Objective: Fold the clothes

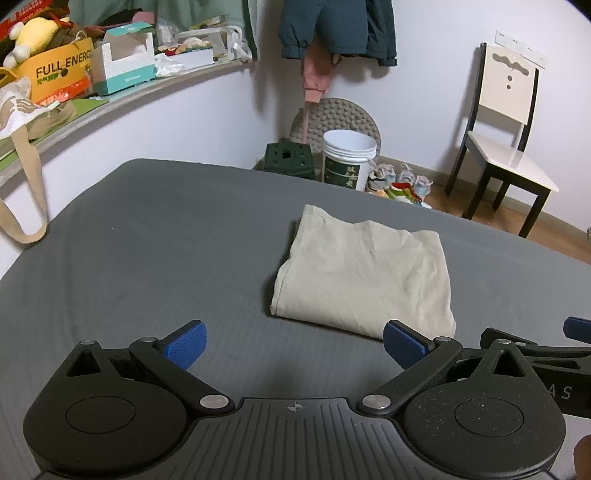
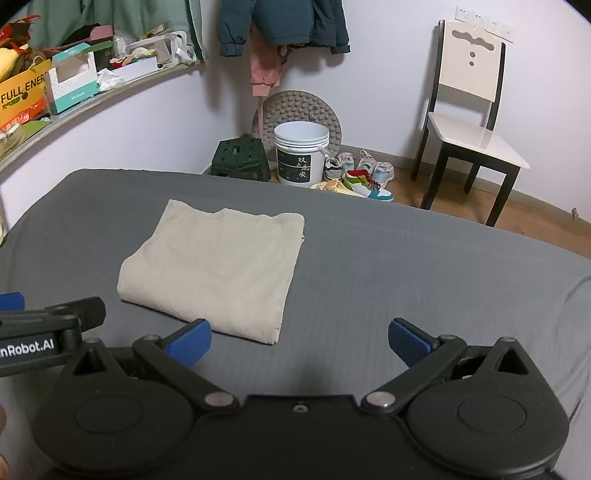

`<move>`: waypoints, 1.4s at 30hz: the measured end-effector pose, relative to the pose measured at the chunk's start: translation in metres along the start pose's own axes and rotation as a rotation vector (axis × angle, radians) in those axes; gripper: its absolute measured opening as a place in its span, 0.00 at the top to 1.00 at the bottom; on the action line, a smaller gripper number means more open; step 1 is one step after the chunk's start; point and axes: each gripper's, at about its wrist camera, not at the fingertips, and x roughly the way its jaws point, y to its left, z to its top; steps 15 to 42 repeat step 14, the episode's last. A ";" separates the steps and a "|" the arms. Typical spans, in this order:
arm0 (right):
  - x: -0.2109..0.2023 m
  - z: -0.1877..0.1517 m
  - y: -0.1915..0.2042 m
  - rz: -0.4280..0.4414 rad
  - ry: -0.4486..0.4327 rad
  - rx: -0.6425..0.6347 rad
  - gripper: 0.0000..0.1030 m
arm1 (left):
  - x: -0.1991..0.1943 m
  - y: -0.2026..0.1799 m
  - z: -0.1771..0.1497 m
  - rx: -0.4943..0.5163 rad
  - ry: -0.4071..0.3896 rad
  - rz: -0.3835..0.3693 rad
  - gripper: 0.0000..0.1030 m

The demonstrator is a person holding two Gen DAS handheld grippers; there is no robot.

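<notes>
A beige garment (image 1: pixel 364 275) (image 2: pixel 218 267) lies folded into a neat rectangle on the grey bed (image 1: pixel 147 258) (image 2: pixel 406 266). My left gripper (image 1: pixel 293 345) is open above the bed, just short of the garment's near edge and a little to its left. Nothing sits between its blue pads (image 1: pixel 186 345). My right gripper (image 2: pixel 299 341) is open too, near the garment's near right corner, and holds nothing. Each gripper shows at the edge of the other's view: the right one (image 1: pixel 539 349) and the left one (image 2: pixel 48 328).
A cluttered shelf (image 1: pixel 122 99) with boxes runs along the left wall, and a bag strap (image 1: pixel 27 192) hangs from it. Beyond the bed stand a white bucket (image 2: pixel 301 153), a green stool (image 2: pixel 240 155), shoes (image 2: pixel 364 177) and a chair (image 2: pixel 469 125). Coats (image 2: pixel 280 22) hang on the wall.
</notes>
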 end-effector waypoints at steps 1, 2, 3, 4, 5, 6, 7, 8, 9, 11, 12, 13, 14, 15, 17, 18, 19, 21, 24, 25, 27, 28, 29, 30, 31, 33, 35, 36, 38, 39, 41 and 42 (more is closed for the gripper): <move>0.000 0.000 0.000 0.001 0.000 0.001 0.00 | 0.000 0.000 0.000 -0.001 0.001 -0.001 0.01; 0.000 -0.001 0.000 0.002 0.001 0.002 0.00 | 0.000 0.000 0.000 -0.001 0.002 -0.001 0.01; 0.000 -0.001 -0.001 0.003 0.002 0.003 0.00 | 0.001 0.000 0.000 -0.002 0.002 -0.001 0.01; 0.000 -0.001 -0.001 0.004 0.004 0.003 0.00 | 0.001 0.000 0.000 -0.003 0.002 0.000 0.01; 0.000 -0.001 -0.001 0.006 0.005 0.003 0.00 | 0.001 0.000 0.000 -0.003 0.003 0.000 0.01; 0.000 -0.001 -0.001 0.007 0.006 0.003 0.00 | 0.001 0.000 0.000 -0.005 0.005 0.000 0.01; 0.000 -0.001 -0.001 0.008 0.007 0.003 0.00 | 0.002 0.000 0.000 -0.007 0.007 0.000 0.01; 0.001 -0.001 -0.001 0.008 0.007 0.003 0.00 | 0.002 0.001 0.000 -0.010 0.007 0.000 0.01; 0.001 -0.001 -0.002 0.009 0.007 0.003 0.00 | 0.002 0.001 0.000 -0.011 0.008 0.001 0.01; 0.001 -0.001 -0.002 0.011 0.010 0.002 0.00 | 0.003 0.001 0.000 -0.012 0.009 0.004 0.01; 0.001 -0.001 -0.002 0.012 0.011 0.002 0.00 | 0.003 0.002 0.000 -0.012 0.010 0.003 0.01; 0.001 -0.001 -0.002 0.011 0.011 0.002 0.00 | 0.004 0.002 -0.001 -0.011 0.011 0.002 0.01; 0.001 -0.002 -0.002 0.010 0.011 0.002 0.00 | 0.004 0.002 -0.001 -0.011 0.011 0.001 0.01; 0.001 -0.002 -0.002 0.010 0.011 0.002 0.00 | 0.004 0.002 -0.001 -0.011 0.011 0.001 0.01; 0.001 -0.002 -0.002 0.010 0.011 0.002 0.00 | 0.004 0.002 -0.001 -0.011 0.011 0.001 0.01; 0.001 -0.002 -0.002 0.010 0.011 0.002 0.00 | 0.004 0.002 -0.001 -0.011 0.011 0.001 0.01; 0.001 -0.002 -0.002 0.010 0.011 0.002 0.00 | 0.004 0.002 -0.001 -0.011 0.011 0.001 0.01; 0.001 -0.002 -0.002 0.010 0.011 0.002 0.00 | 0.004 0.002 -0.001 -0.011 0.011 0.001 0.01; 0.001 -0.002 -0.002 0.010 0.011 0.002 0.00 | 0.004 0.002 -0.001 -0.011 0.011 0.001 0.01; 0.001 -0.002 -0.002 0.010 0.011 0.002 0.00 | 0.004 0.002 -0.001 -0.011 0.011 0.001 0.01; 0.001 -0.002 -0.002 0.010 0.011 0.002 0.00 | 0.004 0.002 -0.001 -0.011 0.011 0.001 0.01; 0.001 -0.002 -0.002 0.010 0.011 0.002 0.00 | 0.004 0.002 -0.001 -0.011 0.011 0.001 0.01; 0.001 -0.002 -0.002 0.010 0.011 0.002 0.00 | 0.004 0.002 -0.001 -0.011 0.011 0.001 0.01; 0.001 -0.002 -0.002 0.010 0.011 0.002 0.00 | 0.004 0.002 -0.001 -0.011 0.011 0.001 0.01; 0.001 -0.002 -0.002 0.010 0.011 0.002 0.00 | 0.004 0.002 -0.001 -0.011 0.011 0.001 0.01; 0.001 -0.002 -0.002 0.010 0.011 0.002 0.00 | 0.004 0.002 -0.001 -0.011 0.011 0.001 0.01; 0.001 -0.002 -0.002 0.010 0.011 0.002 0.00 | 0.004 0.002 -0.001 -0.011 0.011 0.001 0.01; 0.001 -0.002 -0.002 0.010 0.011 0.002 0.00 | 0.004 0.002 -0.001 -0.011 0.011 0.001 0.01; 0.001 -0.002 -0.002 0.010 0.011 0.002 0.00 | 0.004 0.002 -0.001 -0.011 0.011 0.001 0.01; 0.001 -0.002 -0.002 0.010 0.011 0.002 0.00 | 0.004 0.002 -0.001 -0.011 0.011 0.001 0.01; 0.001 -0.002 -0.002 0.010 0.011 0.002 0.00 | 0.004 0.002 -0.001 -0.011 0.011 0.001 0.01; 0.001 -0.002 -0.002 0.010 0.011 0.002 0.00 | 0.004 0.002 -0.001 -0.011 0.011 0.001 0.01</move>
